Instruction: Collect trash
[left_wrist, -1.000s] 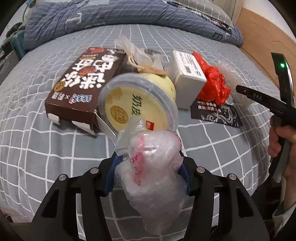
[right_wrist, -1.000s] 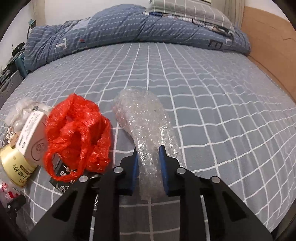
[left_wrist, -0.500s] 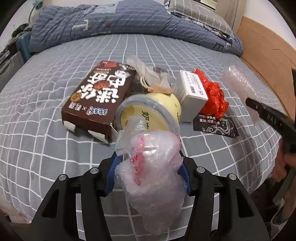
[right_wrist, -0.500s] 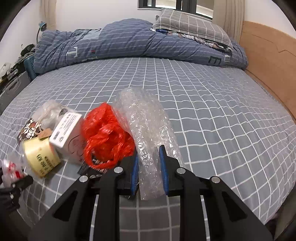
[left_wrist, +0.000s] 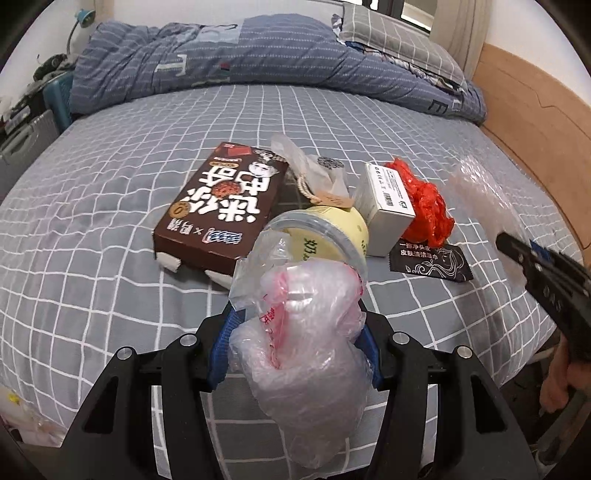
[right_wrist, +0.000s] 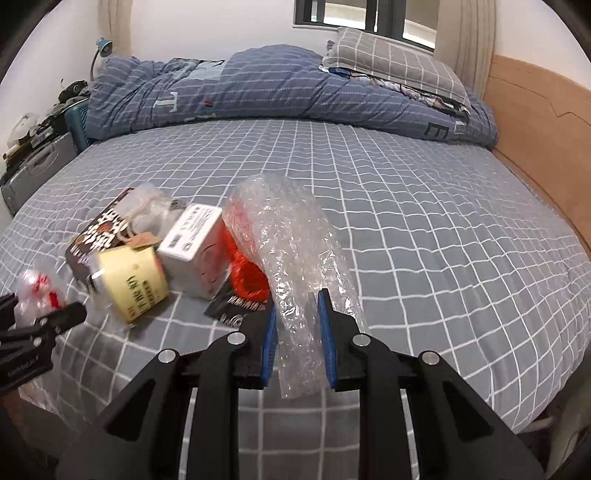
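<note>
My left gripper (left_wrist: 295, 328) is shut on a crumpled clear plastic bag with red print (left_wrist: 306, 354), held above the bed's near edge. My right gripper (right_wrist: 297, 328) is shut on a strip of clear bubble wrap (right_wrist: 284, 251), lifted off the bed. On the grey checked bedsheet (left_wrist: 110, 236) lies a pile of trash: a brown snack box (left_wrist: 221, 206), a yellow tub (left_wrist: 325, 236), a white box (left_wrist: 388, 201), a red plastic bag (left_wrist: 424, 206), a black sachet (left_wrist: 432, 258) and a clear wrapper with a tag (left_wrist: 314, 173). The right gripper (left_wrist: 517, 251) shows at the right of the left wrist view.
A rumpled blue quilt (right_wrist: 258, 92) and a grey checked pillow (right_wrist: 395, 66) lie at the far end of the bed. A wooden headboard (right_wrist: 543, 147) runs along the right. A suitcase and clutter (right_wrist: 33, 162) stand at the left. A hand (left_wrist: 561, 380) holds the right gripper's handle.
Both grippers have risen and drawn back from the pile, each keeping its load. The bubble wrap has come up off the bed and shifted left over the red bag.
</note>
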